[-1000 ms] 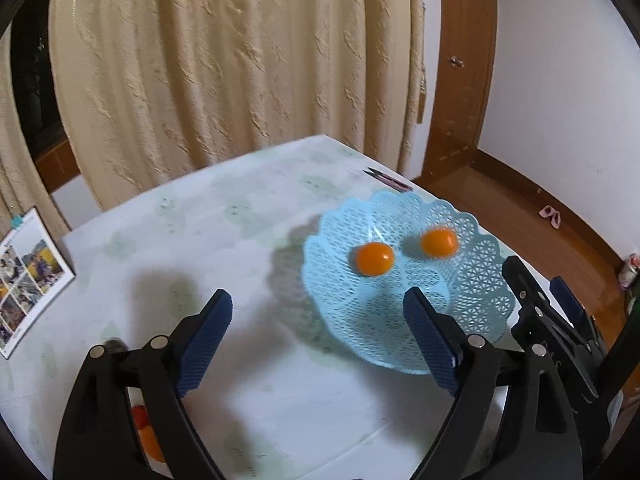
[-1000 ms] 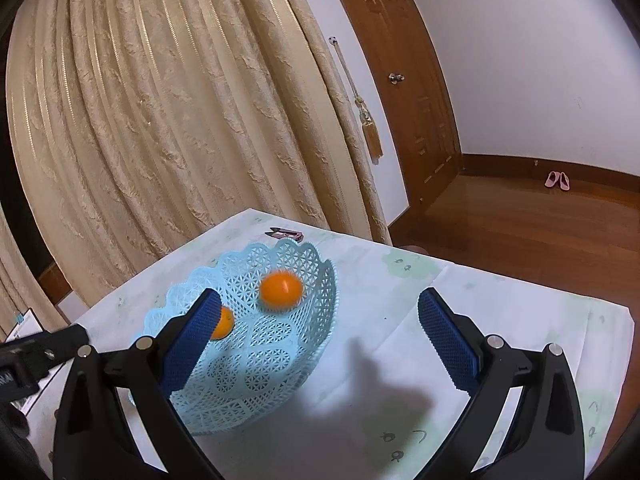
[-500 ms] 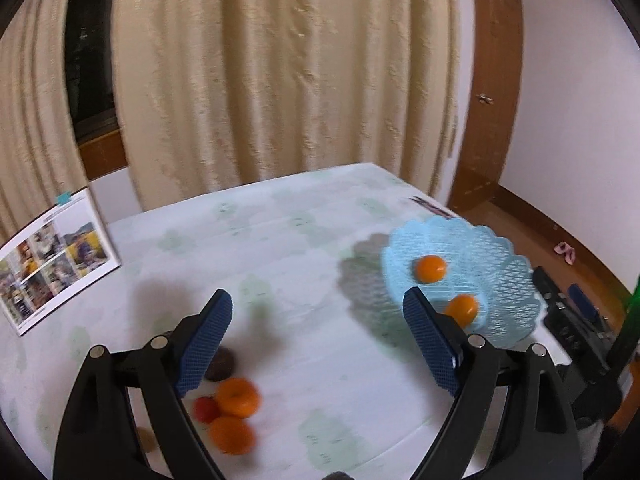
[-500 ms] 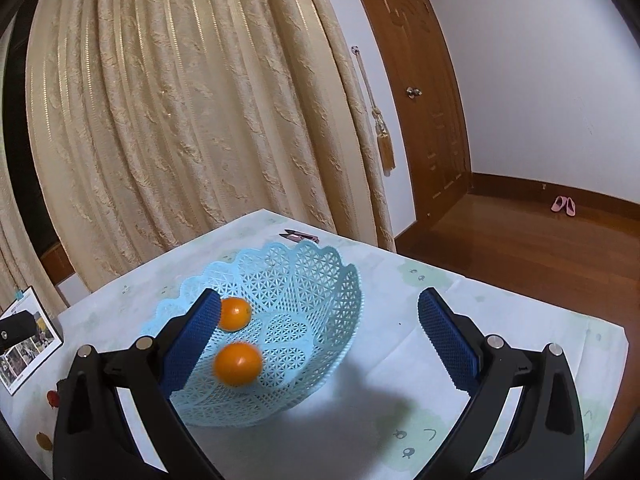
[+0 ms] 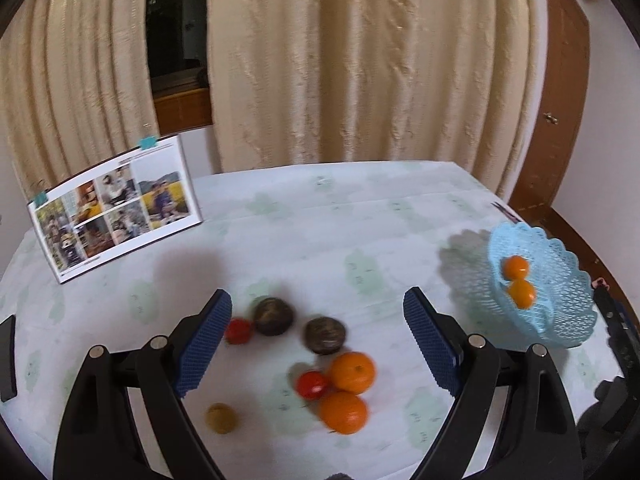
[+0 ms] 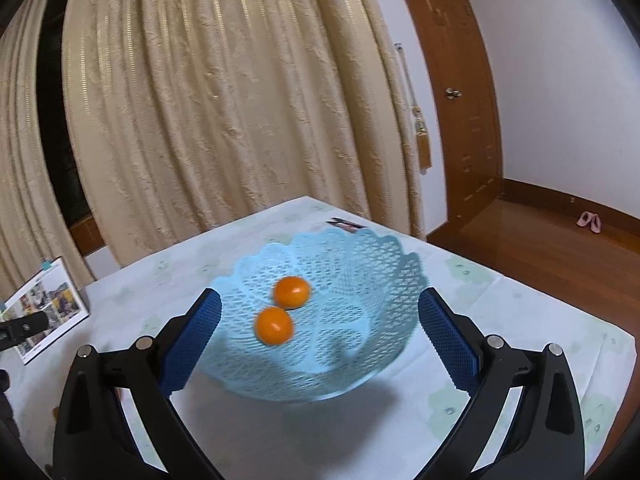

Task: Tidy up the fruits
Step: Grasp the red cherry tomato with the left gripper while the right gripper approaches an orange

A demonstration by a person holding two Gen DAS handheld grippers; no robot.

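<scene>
A light blue lattice basket [image 6: 372, 264] holds two small orange fruits [image 6: 291, 291]; it also shows at the right in the left wrist view [image 5: 560, 312]. My right gripper [image 6: 318, 336] is open and empty, hovering just in front of the basket. My left gripper [image 5: 318, 344] is open and empty above a loose group of fruit on the table: two oranges [image 5: 352, 373], two red tomatoes [image 5: 311, 384], two dark round fruits [image 5: 325, 335] and a small brownish fruit [image 5: 221, 418].
A photo calendar [image 5: 116, 208] stands at the table's back left. A small dark item [image 6: 345, 223] lies near the far table edge behind the basket. Curtains hang behind the table; a wooden door and floor lie to the right.
My left gripper has swung left, away from the basket, and now faces the loose fruit. The right gripper has shifted so the basket sits centred between its fingers. The fruits in the basket have rolled together.
</scene>
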